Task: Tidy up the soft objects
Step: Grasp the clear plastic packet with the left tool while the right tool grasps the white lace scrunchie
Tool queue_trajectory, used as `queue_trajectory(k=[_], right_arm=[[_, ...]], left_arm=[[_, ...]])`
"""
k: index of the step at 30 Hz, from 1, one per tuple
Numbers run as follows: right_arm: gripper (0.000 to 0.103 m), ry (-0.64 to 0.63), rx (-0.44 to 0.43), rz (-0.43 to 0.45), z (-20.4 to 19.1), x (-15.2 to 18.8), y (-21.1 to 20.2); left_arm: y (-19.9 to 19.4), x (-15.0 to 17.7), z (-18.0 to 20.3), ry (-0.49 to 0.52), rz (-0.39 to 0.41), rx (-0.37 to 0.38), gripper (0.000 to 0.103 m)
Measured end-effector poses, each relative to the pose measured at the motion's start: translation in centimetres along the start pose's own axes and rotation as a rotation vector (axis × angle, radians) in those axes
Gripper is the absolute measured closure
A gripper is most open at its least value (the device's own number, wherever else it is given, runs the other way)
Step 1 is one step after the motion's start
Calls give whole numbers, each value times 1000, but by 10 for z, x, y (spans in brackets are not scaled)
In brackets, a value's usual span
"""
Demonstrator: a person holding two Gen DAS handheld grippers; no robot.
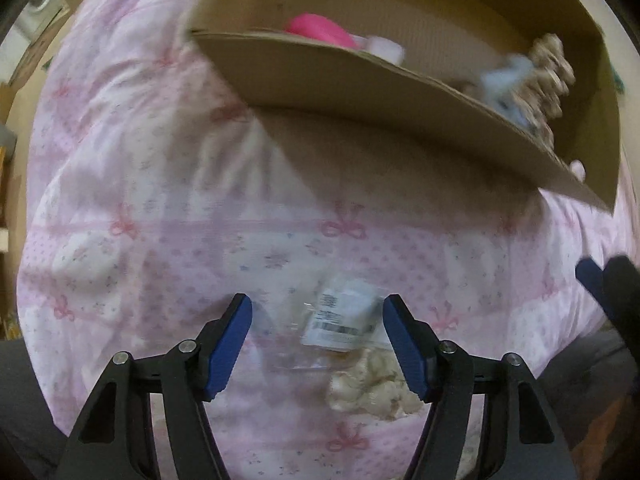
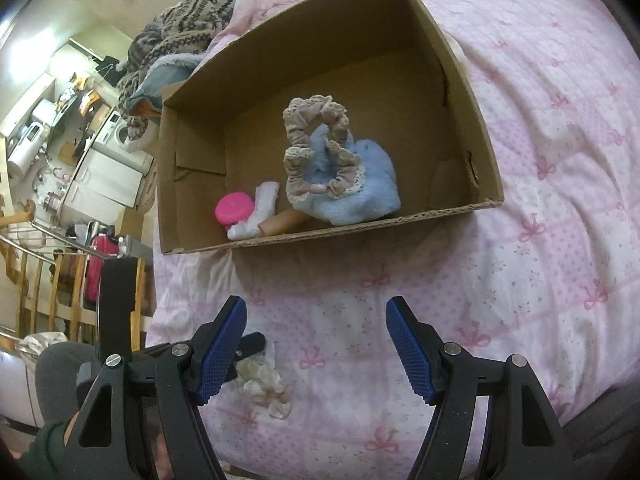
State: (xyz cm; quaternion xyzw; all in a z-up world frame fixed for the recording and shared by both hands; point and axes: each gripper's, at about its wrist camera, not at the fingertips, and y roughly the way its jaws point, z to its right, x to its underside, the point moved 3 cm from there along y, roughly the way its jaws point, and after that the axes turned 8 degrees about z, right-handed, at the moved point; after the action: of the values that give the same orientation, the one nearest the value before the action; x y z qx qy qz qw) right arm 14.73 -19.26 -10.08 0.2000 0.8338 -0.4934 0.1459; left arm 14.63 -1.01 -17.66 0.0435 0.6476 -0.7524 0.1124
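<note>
A cream fluffy scrunchie in a clear plastic bag with a white label (image 1: 352,344) lies on the pink bedspread (image 1: 140,200), between the open jaws of my left gripper (image 1: 317,316), just above it. It also shows in the right wrist view (image 2: 266,388), beside the left gripper's finger (image 2: 250,346). My right gripper (image 2: 316,320) is open and empty over the bedspread (image 2: 540,140), short of the cardboard box (image 2: 176,168). The box (image 1: 360,92) holds a blue plush (image 2: 360,184), a beige scrunchie (image 2: 316,148), a pink round item (image 2: 234,208) and a white cloth (image 2: 260,208).
A patterned knit garment (image 2: 180,32) lies behind the box. The bed's left edge drops to a room with wooden railings (image 2: 48,280) and appliances (image 2: 108,148). The right gripper's finger shows at the right edge of the left wrist view (image 1: 604,284).
</note>
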Motion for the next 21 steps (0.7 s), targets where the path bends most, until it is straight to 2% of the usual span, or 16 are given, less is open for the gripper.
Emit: queue_trajectory(k=[1,3,4,9,14,17,21], right_arm=[[27,1,2,1,0,-1,1],[27,5,3,-2,1,-1,2],[27,6,3,-4,1,-1,2],[27,-11,6,-26,-2,3,8],[27,-74,-13,-103,-16,17,24],[27,-168,-9,-166,-32,28,38],[27,-304,2,-224,-56,47,55]], left_arm=[[1,2,6,34,-5,4,61],[2,5,12,71,-11,4,77],[1,6,13,71,-6,10,82],[-15,3,4,34,51,9,82],[-44,-3,-21,-58,142,-22,82],[-59,0,-37,-88,181,-71,82],[-72,5,-45,-82,209,-97,82]])
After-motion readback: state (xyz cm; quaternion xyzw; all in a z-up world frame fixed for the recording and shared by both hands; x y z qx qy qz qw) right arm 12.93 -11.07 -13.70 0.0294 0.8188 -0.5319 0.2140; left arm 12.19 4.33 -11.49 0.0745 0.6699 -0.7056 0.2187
